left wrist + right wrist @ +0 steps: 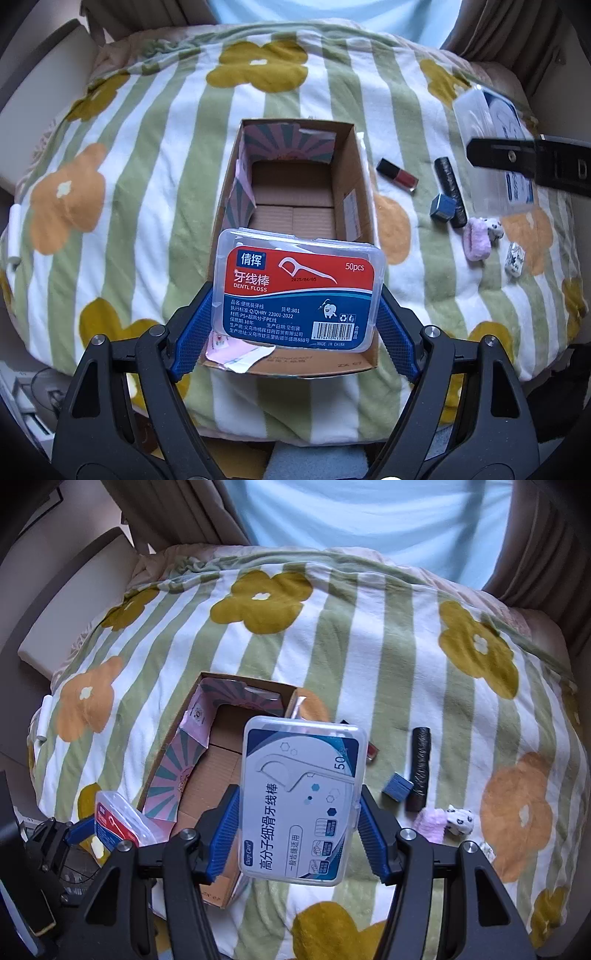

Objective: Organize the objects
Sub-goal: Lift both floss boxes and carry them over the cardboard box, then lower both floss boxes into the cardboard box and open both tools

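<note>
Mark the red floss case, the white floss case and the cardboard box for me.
red floss case (297,291), left wrist view, label middle
white floss case (301,805), right wrist view, label middle
cardboard box (351,177), left wrist view, right inner wall

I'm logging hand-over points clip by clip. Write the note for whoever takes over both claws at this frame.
Left claw: shut on the red-label floss box, held above the near end of the cardboard box.
Right claw: shut on the blue-label floss box, held above the blanket, right of the cardboard box.
Done: both floss boxes lifted; cardboard box looks empty.
Left: both floss boxes, then the lip tint, black roll, blue cube, pink fuzzy item.
</note>
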Demonstrator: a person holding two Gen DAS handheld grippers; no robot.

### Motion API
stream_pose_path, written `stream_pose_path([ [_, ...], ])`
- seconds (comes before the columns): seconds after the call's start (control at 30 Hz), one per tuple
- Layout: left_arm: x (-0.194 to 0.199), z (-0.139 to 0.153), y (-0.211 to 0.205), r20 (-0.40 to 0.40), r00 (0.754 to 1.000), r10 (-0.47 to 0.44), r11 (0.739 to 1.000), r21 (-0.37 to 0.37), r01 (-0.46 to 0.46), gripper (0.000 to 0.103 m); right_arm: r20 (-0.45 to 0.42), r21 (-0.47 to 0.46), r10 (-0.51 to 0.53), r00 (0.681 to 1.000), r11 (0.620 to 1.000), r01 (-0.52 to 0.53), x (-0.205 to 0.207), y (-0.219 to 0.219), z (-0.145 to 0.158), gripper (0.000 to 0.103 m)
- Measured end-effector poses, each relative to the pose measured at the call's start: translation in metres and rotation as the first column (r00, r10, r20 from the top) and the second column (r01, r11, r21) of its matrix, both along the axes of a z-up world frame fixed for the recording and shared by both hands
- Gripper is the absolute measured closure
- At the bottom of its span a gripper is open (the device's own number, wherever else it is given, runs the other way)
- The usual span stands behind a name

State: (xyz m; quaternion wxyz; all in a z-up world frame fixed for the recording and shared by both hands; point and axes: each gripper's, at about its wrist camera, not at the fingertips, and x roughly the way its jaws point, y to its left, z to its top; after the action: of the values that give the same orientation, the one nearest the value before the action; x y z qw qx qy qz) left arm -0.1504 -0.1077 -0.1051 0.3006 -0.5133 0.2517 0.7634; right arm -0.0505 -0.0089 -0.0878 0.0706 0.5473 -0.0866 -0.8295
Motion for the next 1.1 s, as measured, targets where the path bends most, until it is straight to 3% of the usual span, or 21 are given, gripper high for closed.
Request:
stream_pose_path([
  [0.27,-0.021,-0.059,0.000,0.052,0.994,-0.096,0.990,-0.100,0.101,0.023,0.052,0.027,0.112,0.992,0.993,-0.114,-0.059,-0.054,-0.050,0.047],
  [0.4,-0.025,-0.086,0.009,0.052,0.982,-0.183,0.970,-0.152,0.189,0.023,0.071,0.022,0.188,0.980,0.981,-0.190,-0.086,-0.077,-0.080,0.047],
  [0.43,-0.026,-0.092,0.011,0.052,0.977,-0.208,0.963,-0.164,0.214,0.023,0.072,0.018,0.205,0.976,0.978,-0.207,-0.092,-0.082,-0.086,0.047],
  [0.47,-0.027,-0.098,0.013,0.048,0.972,-0.232,0.956,-0.175,0.237,0.023,0.114,0.098,0.167,0.979,0.979,-0.178,-0.100,-0.090,-0.091,0.047],
  [0.67,-0.028,-0.130,0.027,0.049,0.921,-0.386,0.886,-0.258,0.385,0.023,0.159,0.068,0.307,0.938,0.945,-0.320,-0.132,-0.115,-0.138,0.047],
  [0.83,-0.031,-0.146,0.038,0.054,0.881,-0.470,0.837,-0.292,0.464,0.023,0.194,0.042,0.343,0.919,0.933,-0.357,-0.137,-0.123,-0.161,0.047],
  [1.07,-0.037,-0.143,0.052,0.046,0.844,-0.534,0.802,-0.288,0.523,0.022,0.229,-0.001,0.334,0.914,0.940,-0.342,-0.139,-0.123,-0.171,0.046],
  [1.1,-0.037,-0.140,0.054,0.044,0.841,-0.540,0.799,-0.286,0.528,0.015,0.229,-0.002,0.332,0.915,0.940,-0.341,-0.140,-0.123,-0.171,0.043],
])
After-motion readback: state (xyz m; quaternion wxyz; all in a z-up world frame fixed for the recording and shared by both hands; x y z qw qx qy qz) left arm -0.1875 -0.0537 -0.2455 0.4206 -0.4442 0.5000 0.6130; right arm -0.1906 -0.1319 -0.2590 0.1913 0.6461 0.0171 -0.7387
